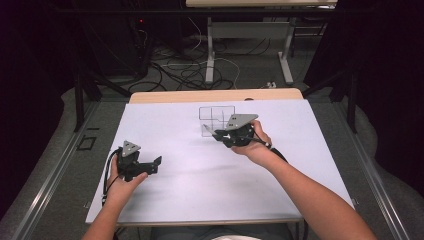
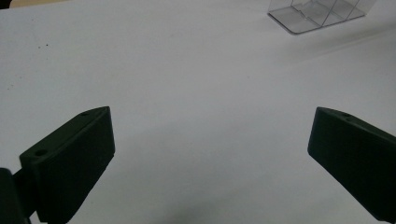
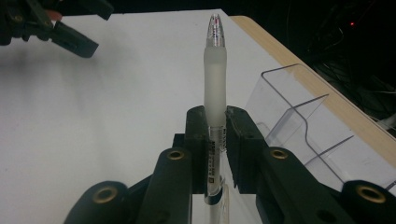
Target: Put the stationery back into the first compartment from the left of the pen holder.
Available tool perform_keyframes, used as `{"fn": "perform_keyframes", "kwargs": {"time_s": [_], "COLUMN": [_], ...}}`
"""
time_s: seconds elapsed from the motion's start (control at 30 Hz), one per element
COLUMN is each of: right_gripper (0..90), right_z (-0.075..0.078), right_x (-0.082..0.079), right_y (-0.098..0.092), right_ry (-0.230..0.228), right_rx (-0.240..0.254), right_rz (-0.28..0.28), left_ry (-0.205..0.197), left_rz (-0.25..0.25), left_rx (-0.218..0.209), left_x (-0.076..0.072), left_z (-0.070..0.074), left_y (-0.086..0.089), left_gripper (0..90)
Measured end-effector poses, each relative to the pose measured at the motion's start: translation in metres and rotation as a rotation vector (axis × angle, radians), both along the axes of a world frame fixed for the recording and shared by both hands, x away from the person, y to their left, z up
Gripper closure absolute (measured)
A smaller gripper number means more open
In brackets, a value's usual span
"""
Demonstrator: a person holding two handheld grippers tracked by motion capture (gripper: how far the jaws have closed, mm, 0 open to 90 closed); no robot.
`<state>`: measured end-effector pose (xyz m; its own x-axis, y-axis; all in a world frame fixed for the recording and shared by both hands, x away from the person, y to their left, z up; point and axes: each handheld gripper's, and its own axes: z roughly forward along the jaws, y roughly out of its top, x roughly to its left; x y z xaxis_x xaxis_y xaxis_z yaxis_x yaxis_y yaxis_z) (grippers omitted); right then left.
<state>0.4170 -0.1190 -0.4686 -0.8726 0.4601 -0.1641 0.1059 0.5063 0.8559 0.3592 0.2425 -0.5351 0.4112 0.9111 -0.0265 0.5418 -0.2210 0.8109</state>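
Observation:
My right gripper [image 3: 215, 114] is shut on a frosted white pen [image 3: 215, 79] with a clear tip, which sticks out straight ahead between the jaws. In the high view this gripper [image 1: 218, 135] hovers at the near edge of a clear plastic organizer [image 1: 216, 116] with several compartments; the same organizer [image 3: 299, 126] lies just right of the pen. My left gripper [image 1: 157, 162] rests low at the table's left with its jaws wide apart and nothing between them [image 2: 210, 144]. Ahead of it, at the upper right, is the organizer [image 2: 317, 11].
A white sheet [image 1: 200, 175] covers the table, with a wooden strip [image 1: 215, 95] showing at its far edge. Beyond it the floor holds tangled cables [image 1: 190, 70] and the legs of another table [image 1: 210, 50]. The left gripper [image 3: 95, 28] appears far off in the right gripper view.

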Motion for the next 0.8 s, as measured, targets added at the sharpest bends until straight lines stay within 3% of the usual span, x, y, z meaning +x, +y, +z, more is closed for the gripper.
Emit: {"fn": "perform_keyframes", "kwargs": {"time_s": [0.3,0.8], "right_gripper": [79.5,79.5], "right_z": [0.005,0.021], "right_x": [0.009,0.029], "right_y": [0.002,0.014], "right_ry": [0.015,-0.041], "right_rx": [0.113,0.252], "right_rz": [-0.063,-0.124], "left_ry": [-0.003,0.001], "left_rz": [0.009,0.006], "left_rx": [0.010,0.001], "left_x": [0.001,0.003], "left_z": [0.000,-0.001], "left_y": [-0.001,-0.001], "left_gripper": [0.5,0.4]}}
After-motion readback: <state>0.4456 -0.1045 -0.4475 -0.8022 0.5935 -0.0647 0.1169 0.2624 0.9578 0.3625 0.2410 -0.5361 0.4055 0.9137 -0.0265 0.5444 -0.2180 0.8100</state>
